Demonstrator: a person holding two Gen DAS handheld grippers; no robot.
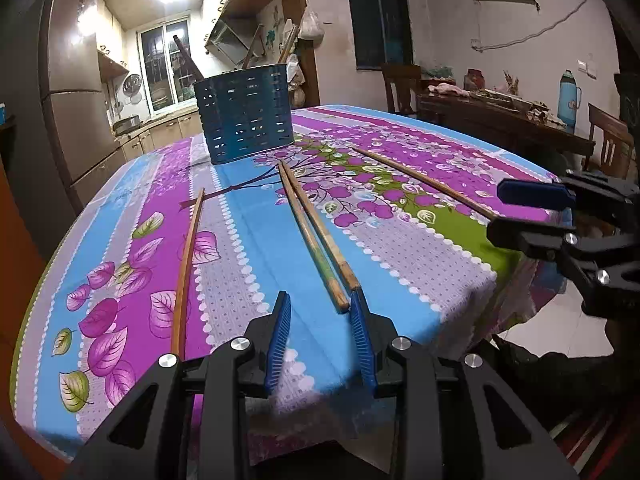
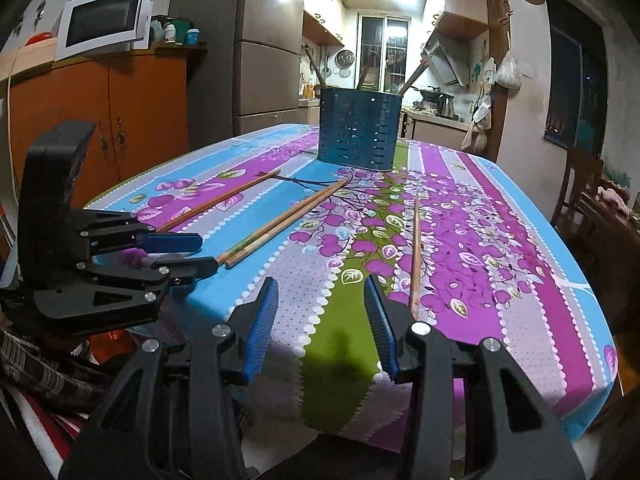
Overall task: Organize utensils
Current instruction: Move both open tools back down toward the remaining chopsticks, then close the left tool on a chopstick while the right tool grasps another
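Observation:
Four wooden chopsticks lie on the flowered tablecloth (image 1: 260, 240) (image 2: 540, 300): a touching pair (image 1: 316, 240) (image 2: 288, 220) in the middle and a single one on each side (image 1: 188, 260) (image 2: 416, 252). My left gripper (image 1: 320, 296) (image 2: 206, 254) is open low over the near table edge. The pair's near ends lie at its mouth, by the right fingertip, unpressed. My right gripper (image 2: 320, 280) (image 1: 496, 212) is open with nothing between its pads; the right single chopstick lies just outside its right finger. A blue perforated holder (image 1: 246, 116) (image 2: 358, 132) stands at the far side with several sticks in it.
The table's near edge runs just under both grippers. An orange cabinet (image 2: 100, 120) stands to the left, a dark wooden side table (image 1: 500, 120) and chairs (image 1: 608, 140) to the right. A plaid sleeve (image 2: 40, 368) shows behind the left gripper.

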